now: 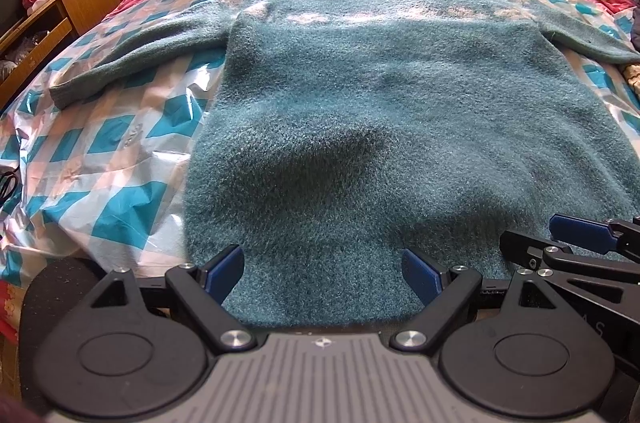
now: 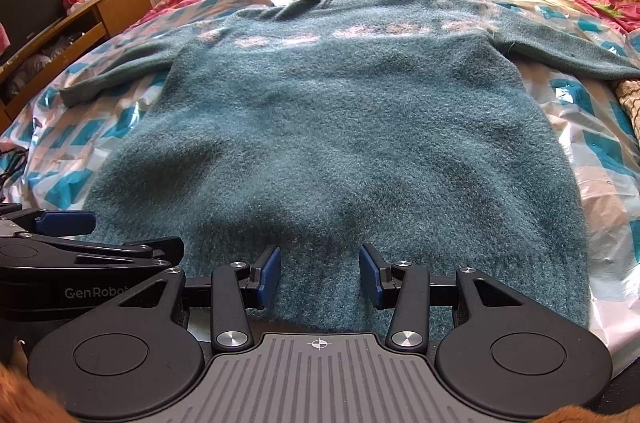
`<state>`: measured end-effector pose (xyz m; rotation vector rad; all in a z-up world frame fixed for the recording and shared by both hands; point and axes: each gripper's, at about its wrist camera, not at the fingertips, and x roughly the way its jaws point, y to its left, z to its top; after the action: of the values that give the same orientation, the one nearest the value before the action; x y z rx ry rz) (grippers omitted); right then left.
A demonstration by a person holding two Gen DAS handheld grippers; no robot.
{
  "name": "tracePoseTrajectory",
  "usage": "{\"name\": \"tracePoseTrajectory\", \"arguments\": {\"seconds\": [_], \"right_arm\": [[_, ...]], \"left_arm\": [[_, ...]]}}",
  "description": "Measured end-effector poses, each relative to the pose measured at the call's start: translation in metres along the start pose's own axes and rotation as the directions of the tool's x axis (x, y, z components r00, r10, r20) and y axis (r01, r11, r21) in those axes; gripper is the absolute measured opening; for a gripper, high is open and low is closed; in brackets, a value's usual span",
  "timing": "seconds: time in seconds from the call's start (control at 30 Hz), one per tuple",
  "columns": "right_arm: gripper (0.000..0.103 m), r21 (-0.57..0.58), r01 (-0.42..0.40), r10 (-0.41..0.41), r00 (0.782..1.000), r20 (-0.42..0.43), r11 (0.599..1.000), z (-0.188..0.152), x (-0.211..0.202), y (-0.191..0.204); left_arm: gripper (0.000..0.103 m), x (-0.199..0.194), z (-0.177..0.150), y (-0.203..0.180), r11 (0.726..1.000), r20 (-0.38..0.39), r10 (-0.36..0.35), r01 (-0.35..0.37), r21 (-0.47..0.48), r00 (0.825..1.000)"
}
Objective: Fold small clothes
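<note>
Teal fuzzy sweater, spread flat, sleeves out, on checked plastic sheet. Left gripper wide open, right gripper half open, both empty at hem, seemingly just above. Best pinched at both hem corners, lifted evenly.

We cannot see the near hem of the teal sweater; the left gripper covers it. The right sleeve runs off the picture's edge, so its cuff is lost. We cannot tell if the jaws touch the wool. In the right view, the right gripper hides the hem too. Things on the wooden desk are too small to name.
</note>
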<state>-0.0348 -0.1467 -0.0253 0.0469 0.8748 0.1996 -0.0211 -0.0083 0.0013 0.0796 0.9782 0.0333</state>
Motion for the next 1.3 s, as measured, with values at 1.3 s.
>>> {"name": "tracePoseTrajectory", "arguments": {"seconds": [1.3], "right_arm": [[0.051,0.232,0.071,-0.116,0.976,0.186,0.970,0.080,-0.021,-0.100]], "left_arm": [[0.091,0.003,0.096,-0.063,0.980,0.164,-0.149,0.124,0.153,0.975]]}}
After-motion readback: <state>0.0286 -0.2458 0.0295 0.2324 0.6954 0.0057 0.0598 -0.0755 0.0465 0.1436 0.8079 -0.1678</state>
